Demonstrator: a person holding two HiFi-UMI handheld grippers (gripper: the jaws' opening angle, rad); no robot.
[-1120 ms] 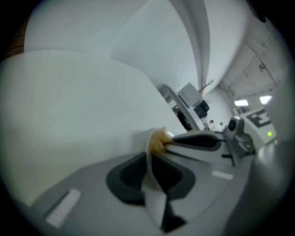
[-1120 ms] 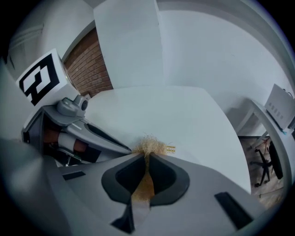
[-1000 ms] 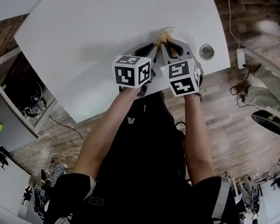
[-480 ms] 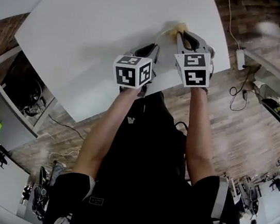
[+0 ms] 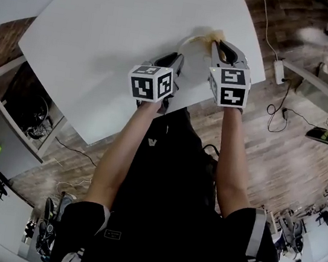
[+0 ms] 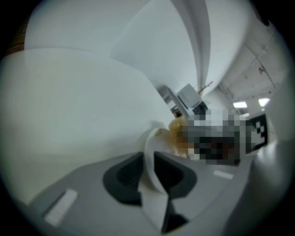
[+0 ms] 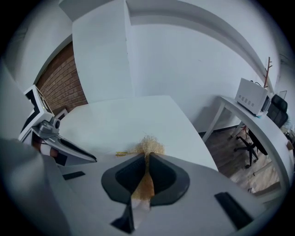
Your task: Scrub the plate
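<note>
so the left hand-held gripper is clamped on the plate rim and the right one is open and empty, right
Not quite. The right hand-held gripper is not open and empty: the right gripper view shows its jaws shut on a straw-coloured scrubber. The left hand-held gripper is indeed clamped on the plate rim.

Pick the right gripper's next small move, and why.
Probably sweep the straw-coloured fibre scrubber across the round white plate toward its near rim: the right gripper is shut on it at the plate's far rim, and the left gripper clamps the near rim.
</note>
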